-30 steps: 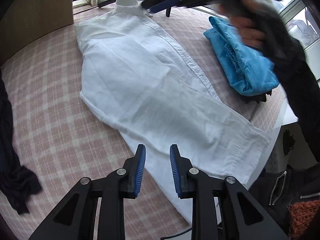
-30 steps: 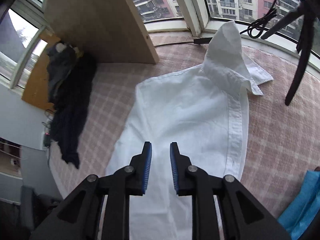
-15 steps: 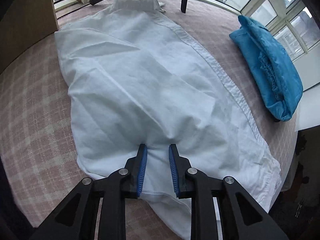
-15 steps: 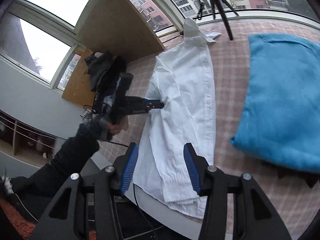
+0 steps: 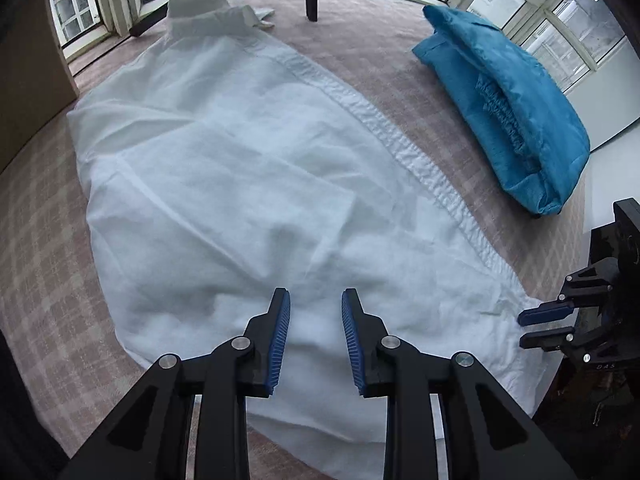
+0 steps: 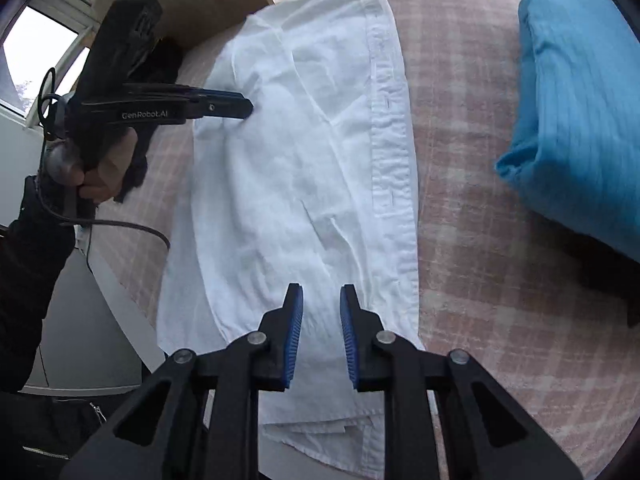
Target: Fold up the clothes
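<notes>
Where crumpled, white shirt (image 5: pixel 256 168), checked cloth (image 5: pixel 44 264)

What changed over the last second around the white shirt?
Both grippers came down toward the hem end of the white shirt: the left gripper hovers low over it, and the right gripper swung back from the collar, jaws closing, nothing gripped. Shirt and blue garment stayed put.

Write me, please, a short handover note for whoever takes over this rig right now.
Left claw: open, at the white shirt's side edge, nothing pinched.
Right claw: jaws closing over the hem, no fabric visibly gripped.
Done: shirt narrowed to a long strip on the checked table; blue garment folded beside it.
Left: probably fold hem towards collar.
</notes>
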Available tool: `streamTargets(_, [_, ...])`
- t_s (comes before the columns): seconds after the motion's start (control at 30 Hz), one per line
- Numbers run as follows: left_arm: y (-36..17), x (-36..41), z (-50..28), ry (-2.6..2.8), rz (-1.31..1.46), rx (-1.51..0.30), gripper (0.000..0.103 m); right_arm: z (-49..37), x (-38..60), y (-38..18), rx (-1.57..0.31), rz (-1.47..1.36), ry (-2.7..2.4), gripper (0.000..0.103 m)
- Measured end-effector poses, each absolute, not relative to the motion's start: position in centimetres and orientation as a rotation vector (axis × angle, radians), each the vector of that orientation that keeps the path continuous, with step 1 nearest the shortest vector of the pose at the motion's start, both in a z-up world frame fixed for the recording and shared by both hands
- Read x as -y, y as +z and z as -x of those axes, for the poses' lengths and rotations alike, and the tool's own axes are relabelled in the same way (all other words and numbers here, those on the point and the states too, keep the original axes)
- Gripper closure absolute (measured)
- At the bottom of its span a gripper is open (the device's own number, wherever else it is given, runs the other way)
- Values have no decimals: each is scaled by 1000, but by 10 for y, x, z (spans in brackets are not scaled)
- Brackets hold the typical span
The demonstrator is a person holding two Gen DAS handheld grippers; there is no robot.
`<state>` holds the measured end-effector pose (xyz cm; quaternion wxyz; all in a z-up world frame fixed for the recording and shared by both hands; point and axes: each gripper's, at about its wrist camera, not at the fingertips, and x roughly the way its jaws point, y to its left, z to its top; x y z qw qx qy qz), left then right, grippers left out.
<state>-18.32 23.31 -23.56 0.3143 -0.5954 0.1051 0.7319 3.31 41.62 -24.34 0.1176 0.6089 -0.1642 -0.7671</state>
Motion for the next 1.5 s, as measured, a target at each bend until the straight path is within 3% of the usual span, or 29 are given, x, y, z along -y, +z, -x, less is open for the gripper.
streamTargets(0.07, [-238, -221, 180, 1951, 1586, -263, 81, -39, -421, -250, 447, -1826, -2233, 86])
streamTargets(0.27, [-199, -195, 139, 1997, 1513, -201, 78, -67, -471, -221, 602, -1784, -2324, 84])
streamTargets(0.57, [-199, -225, 35, 1821, 1487, -198, 76, -72, -445, -243, 447, -1834, -2226, 83])
streamTargets(0.73, [-225, -218, 19, 1818, 1581, -175, 75, -64, -436, -257, 390, -1869, -2195, 72])
streamTargets(0.87, [-243, -205, 11, 1833, 1660, -188, 75, -64, -425, -258, 266, -1866, -2207, 72])
streamTargets(0.97, [-248, -203, 6, 1848, 1673, -216, 75, -64, -417, -255, 189, -1833, -2228, 81])
streamTargets(1.0, [-249, -204, 5, 1854, 1674, -228, 75, -65, -415, -253, 174, -1818, -2229, 93])
streamTargets(1.03, [-250, -205, 4, 1857, 1674, -240, 75, -65, -414, -251, 179, -1804, -2227, 98])
streamTargets(1.5, [-248, -211, -3, 1867, 1672, -300, 70, -66, -432, -251, 206, -1824, -2233, 99])
